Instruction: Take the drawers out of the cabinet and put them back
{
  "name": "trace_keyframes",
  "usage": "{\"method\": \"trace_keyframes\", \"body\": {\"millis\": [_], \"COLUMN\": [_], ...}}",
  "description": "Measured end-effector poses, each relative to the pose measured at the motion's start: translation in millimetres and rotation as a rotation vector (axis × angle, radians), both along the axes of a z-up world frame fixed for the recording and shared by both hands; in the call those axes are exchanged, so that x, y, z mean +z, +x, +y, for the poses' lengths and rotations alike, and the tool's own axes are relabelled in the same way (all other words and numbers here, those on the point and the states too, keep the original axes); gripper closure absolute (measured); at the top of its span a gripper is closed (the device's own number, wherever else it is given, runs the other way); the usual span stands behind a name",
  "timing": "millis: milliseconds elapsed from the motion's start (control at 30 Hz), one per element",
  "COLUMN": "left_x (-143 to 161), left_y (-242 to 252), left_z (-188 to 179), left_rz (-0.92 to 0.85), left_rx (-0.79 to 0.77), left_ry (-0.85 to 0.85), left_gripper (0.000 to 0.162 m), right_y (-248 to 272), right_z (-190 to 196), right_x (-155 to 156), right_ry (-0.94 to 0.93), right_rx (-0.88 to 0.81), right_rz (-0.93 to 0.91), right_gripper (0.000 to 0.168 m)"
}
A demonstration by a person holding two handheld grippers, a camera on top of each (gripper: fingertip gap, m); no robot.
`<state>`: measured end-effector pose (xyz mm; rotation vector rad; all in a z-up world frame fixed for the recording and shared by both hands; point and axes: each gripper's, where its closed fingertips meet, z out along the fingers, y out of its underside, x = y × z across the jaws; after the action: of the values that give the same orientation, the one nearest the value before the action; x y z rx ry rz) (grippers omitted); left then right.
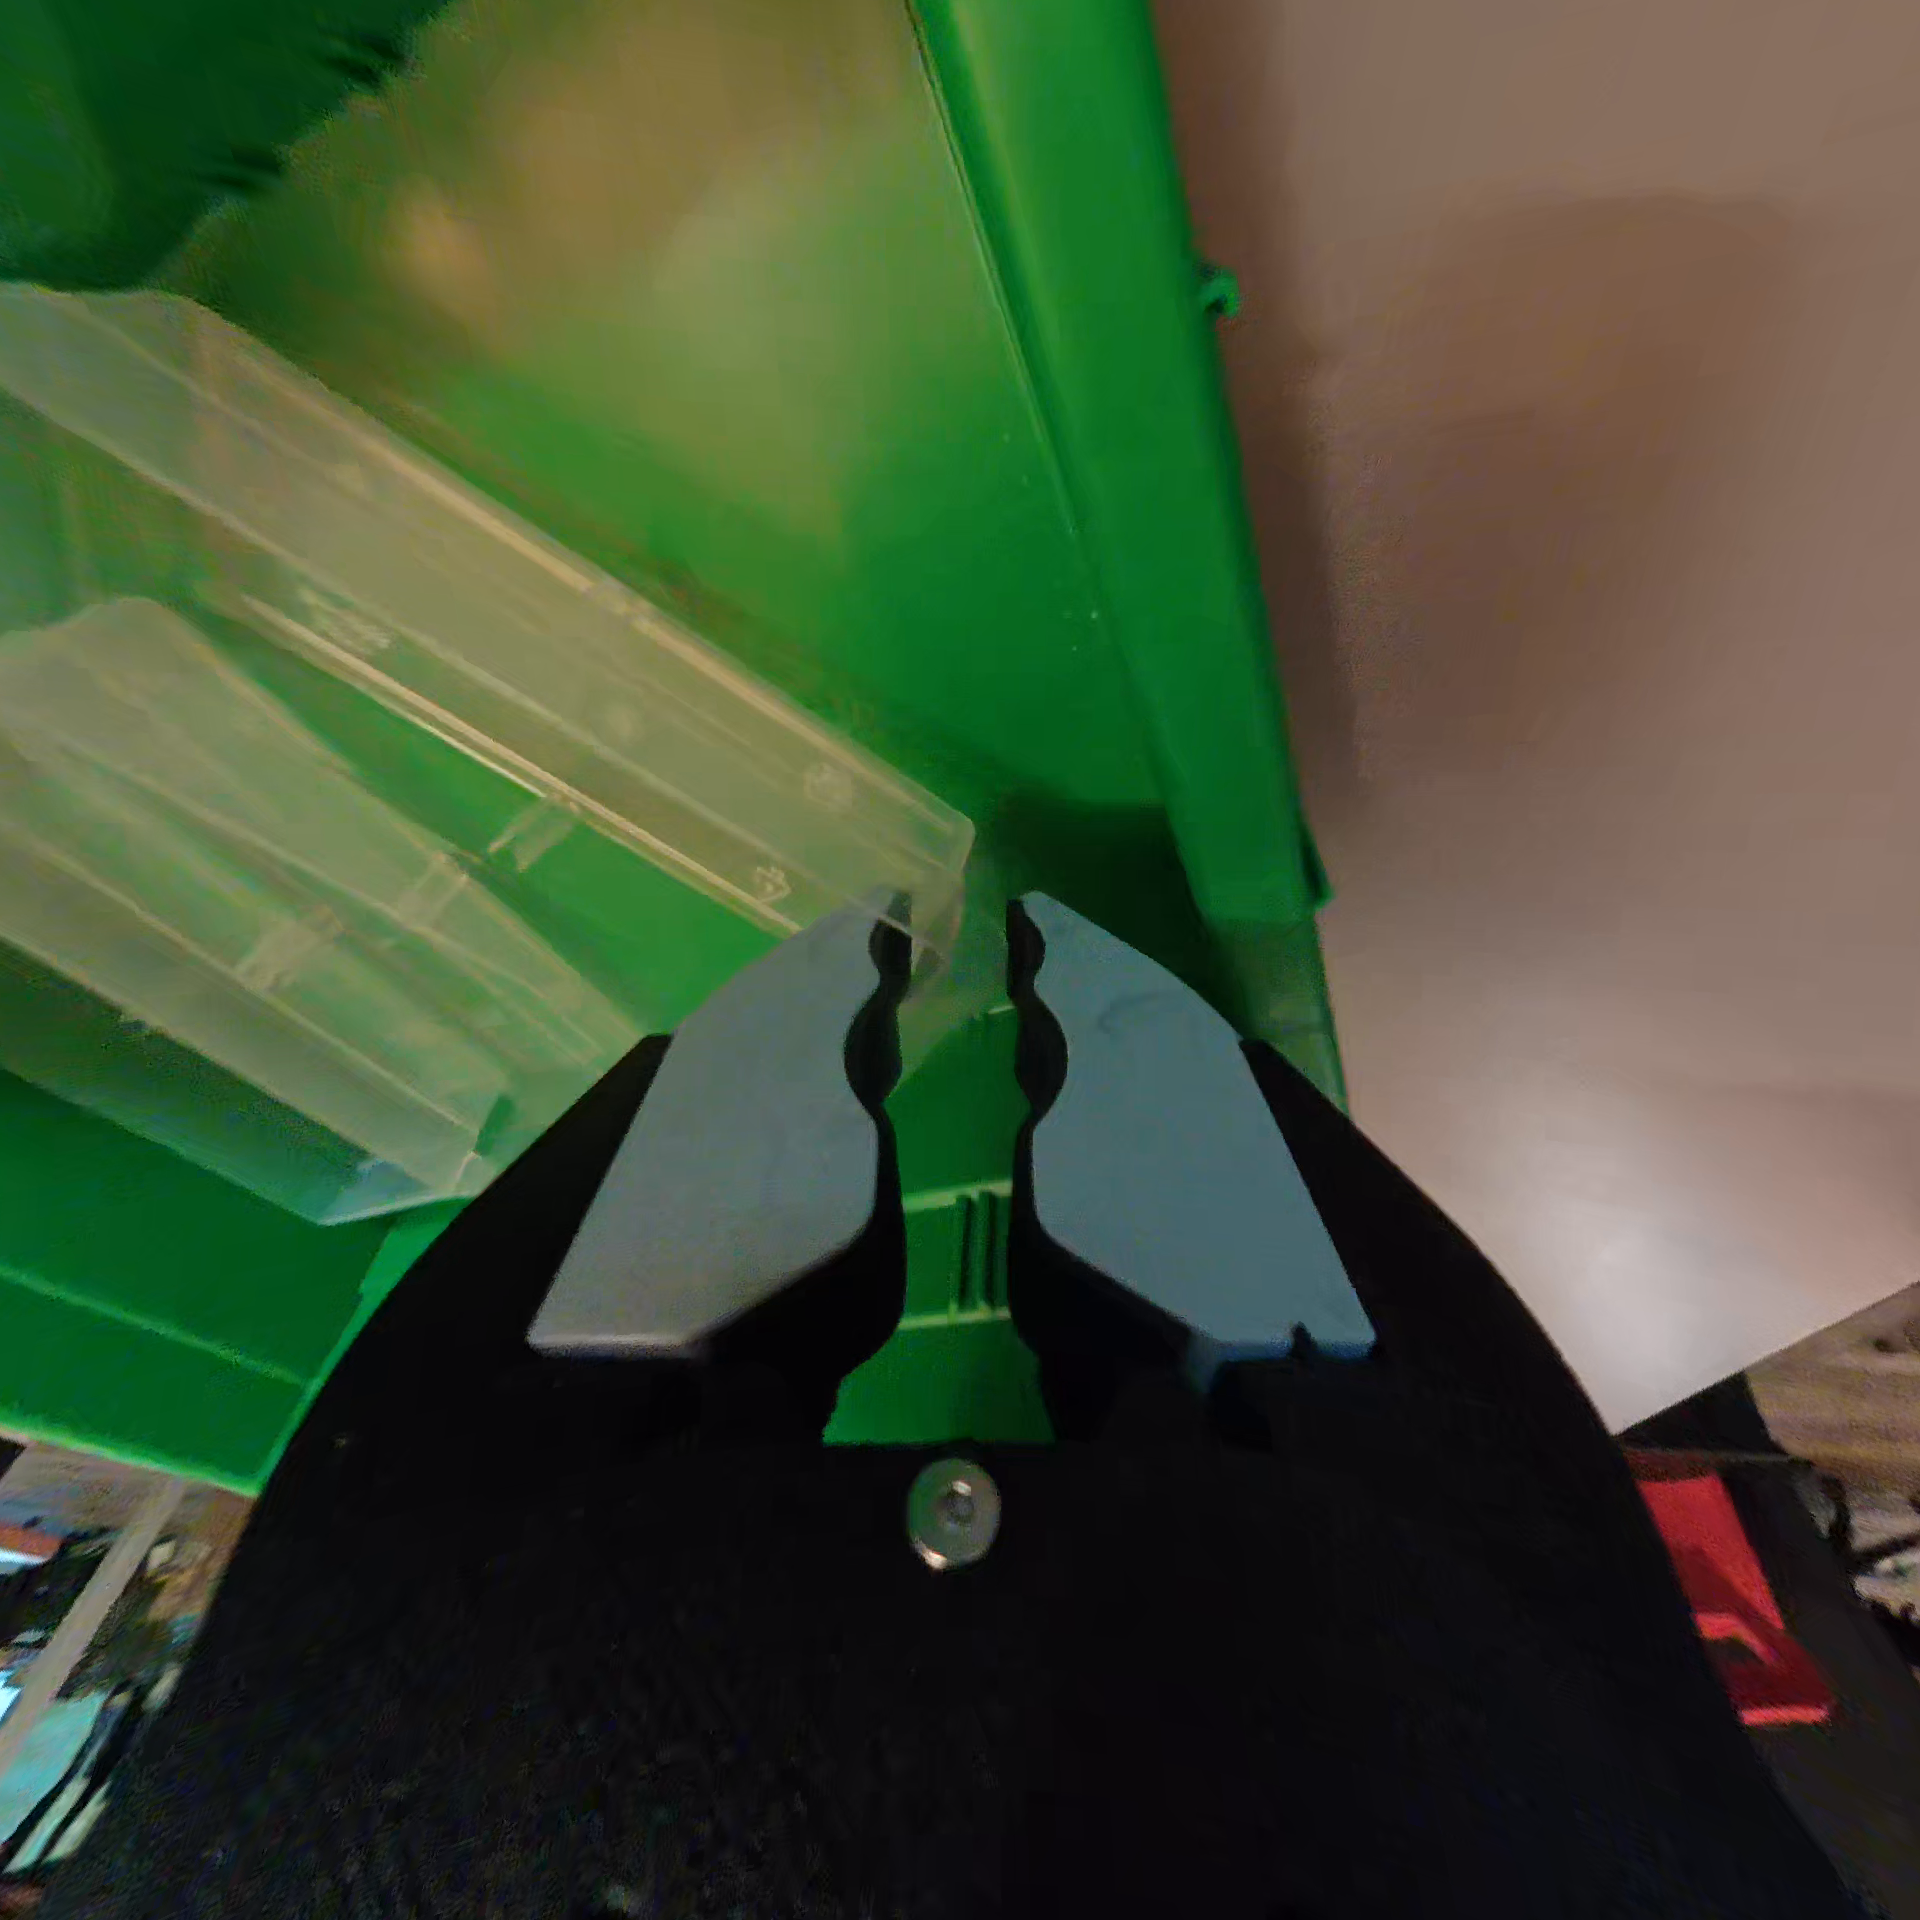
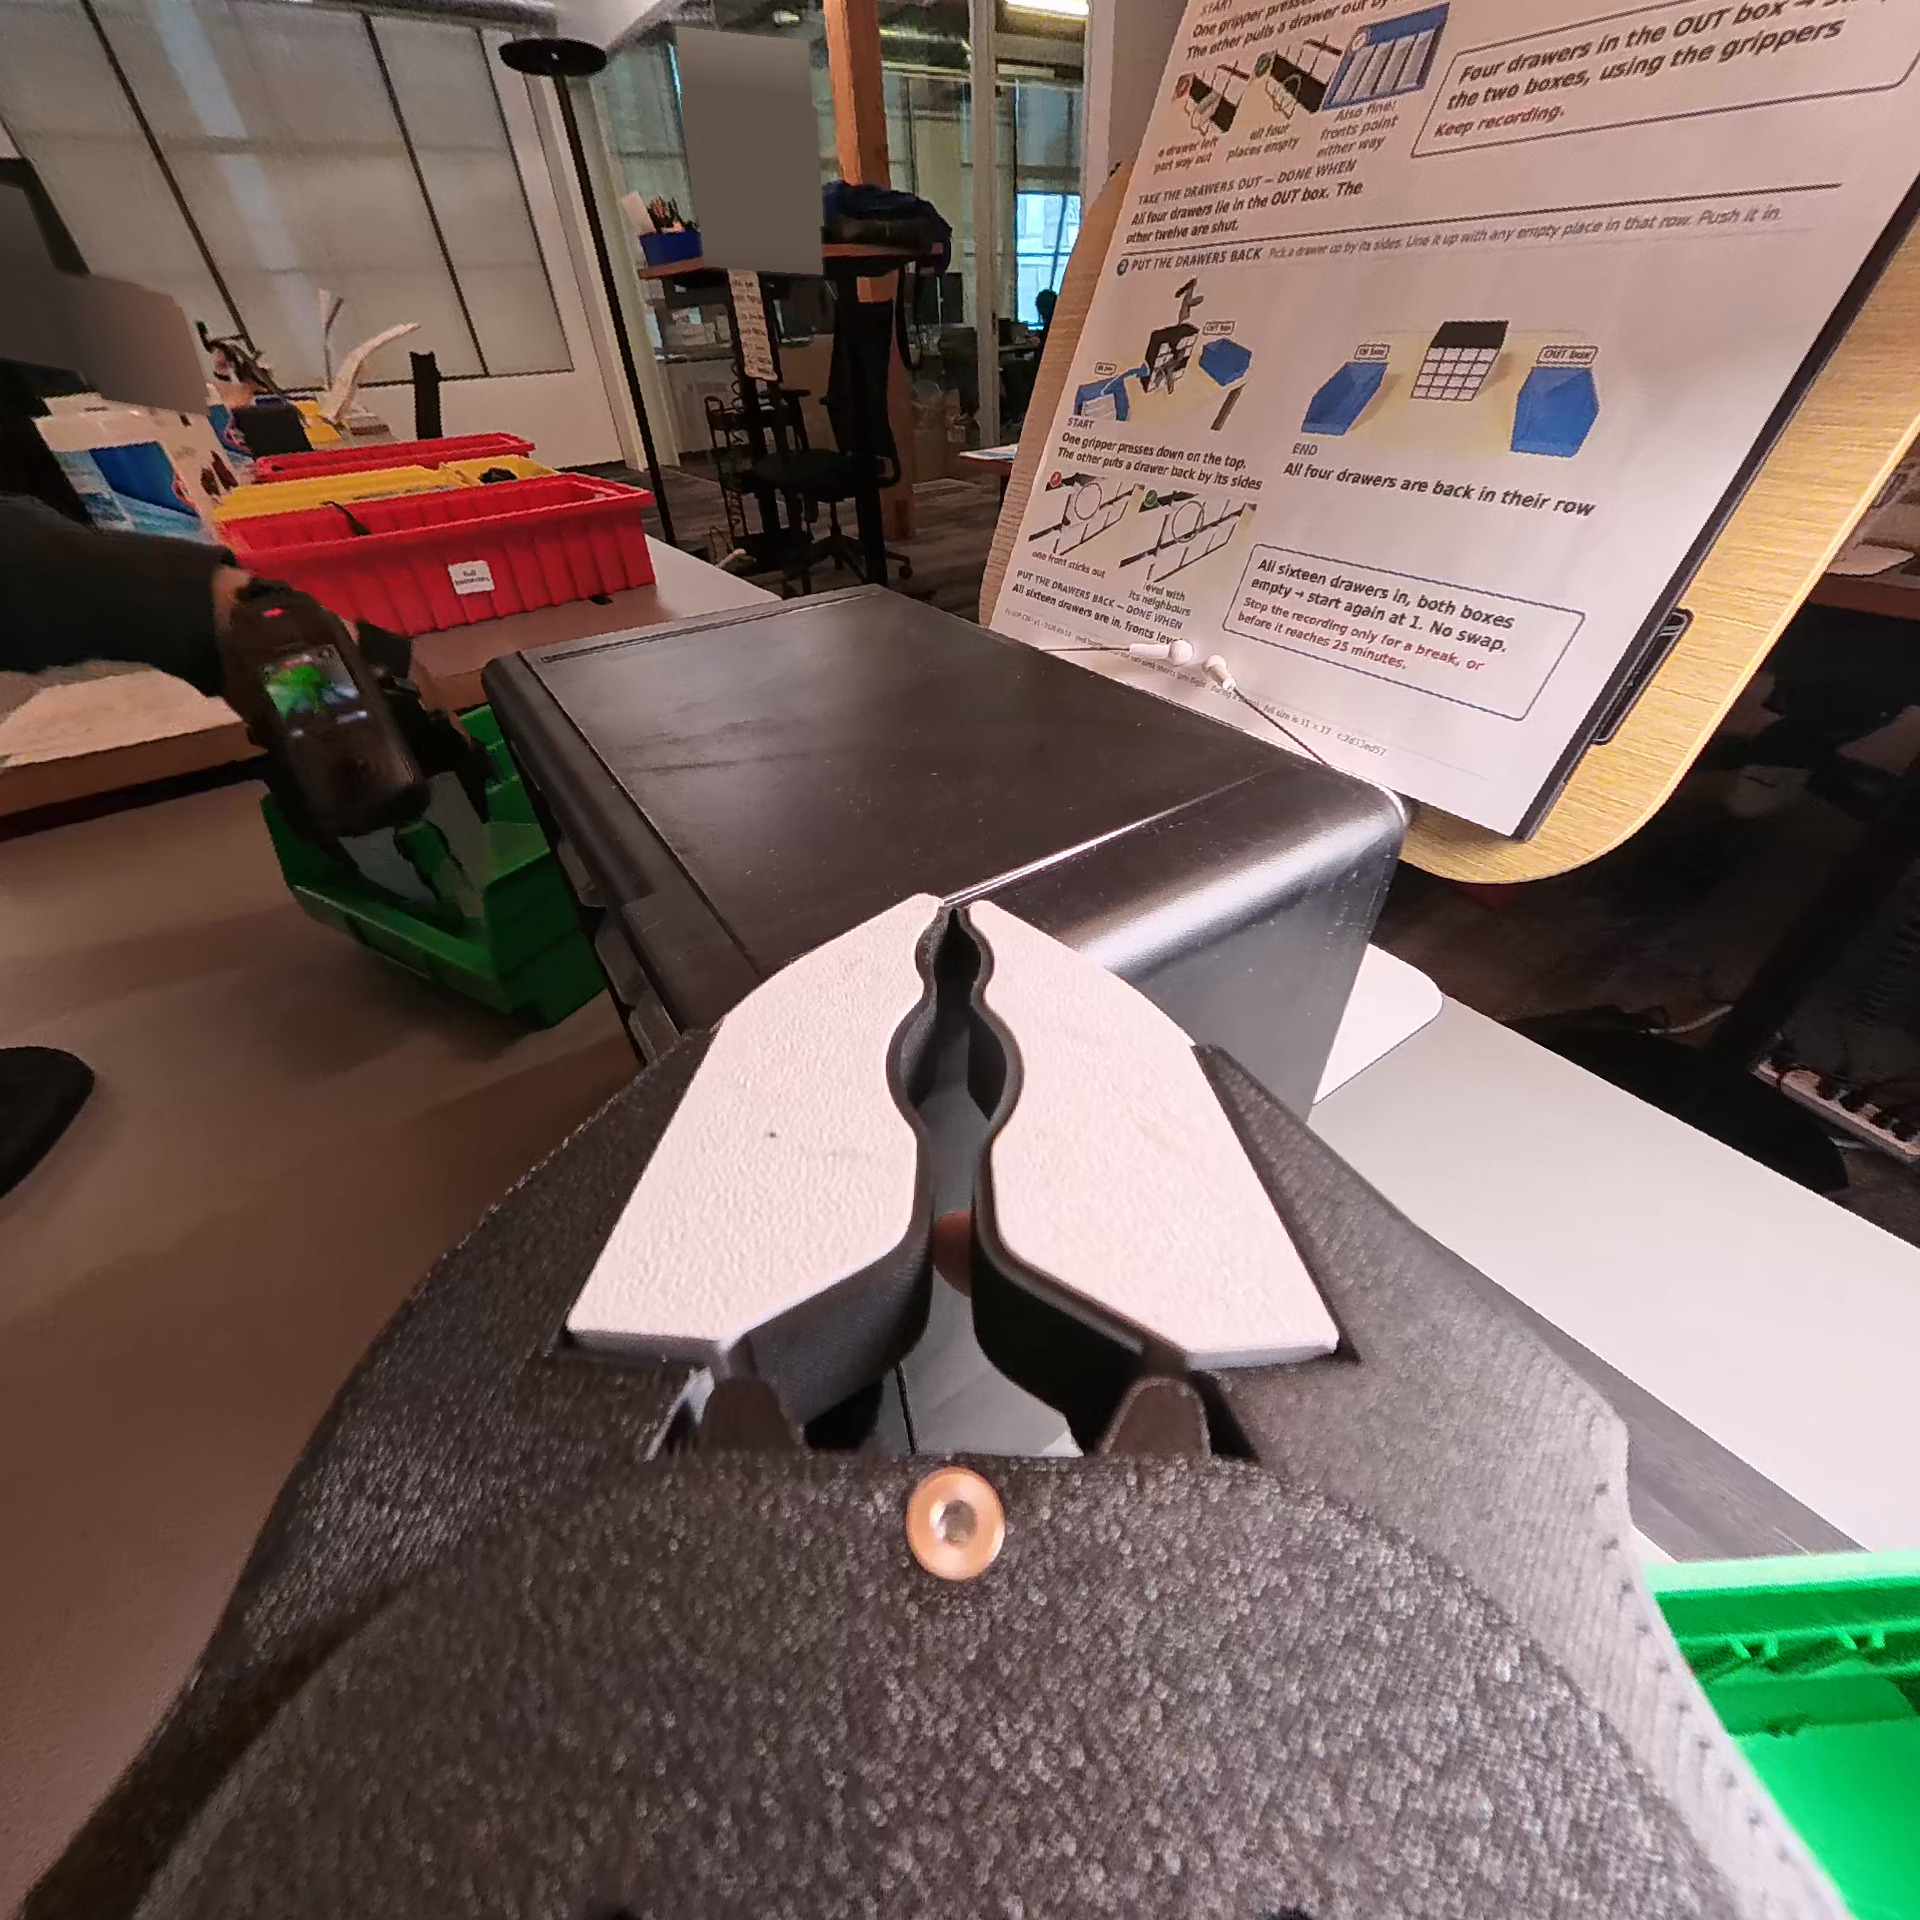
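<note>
In the left wrist view two clear plastic drawers (image 1: 499, 644) (image 1: 239, 914) lie inside a green bin (image 1: 790, 436). My left gripper (image 1: 956, 920) reaches into the bin with its jaws a little apart. The near corner of the upper drawer sits between the fingertips, and a small gap shows beside the right finger. In the right wrist view my right gripper (image 2: 954, 914) is shut and empty, its tips at the near top edge of the black cabinet (image 2: 883, 748). The left gripper (image 2: 416, 831) shows there too, in the green bin (image 2: 468, 956) left of the cabinet.
A printed instruction board (image 2: 1455, 395) leans behind the cabinet on the right. Red (image 2: 447, 551) and yellow (image 2: 343, 494) bins stand on a table at the back left. Another green bin (image 2: 1808, 1704) sits at the near right. The grey tabletop (image 2: 208, 1195) spreads to the left.
</note>
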<state>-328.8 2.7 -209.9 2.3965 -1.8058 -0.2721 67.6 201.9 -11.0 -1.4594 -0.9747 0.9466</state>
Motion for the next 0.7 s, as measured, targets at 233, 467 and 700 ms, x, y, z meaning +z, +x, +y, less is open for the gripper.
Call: {"method": "trace_keyframes", "body": {"millis": [233, 467, 700], "left_x": [71, 123, 140], "left_y": [45, 116, 212], "left_z": [-4, -36, -65], "left_rz": [-0.251, -0.502, -0.526], "left_rx": [0.142, 0.213, 0.103], "left_ry": [0.07, -0.006, -0.122], "left_gripper": [0.145, 0.145, 0.145], "right_y": [0, 0, 0], "right_z": [0, 1, 1], "right_x": [0, 0, 0], "right_ry": [-0.015, -0.013, -0.023], "right_rx": [0.01, -0.002, -0.003], "right_rz": [0.018, 0.018, 0.031], "right_gripper": [0.168, 0.168, 0.168]}}
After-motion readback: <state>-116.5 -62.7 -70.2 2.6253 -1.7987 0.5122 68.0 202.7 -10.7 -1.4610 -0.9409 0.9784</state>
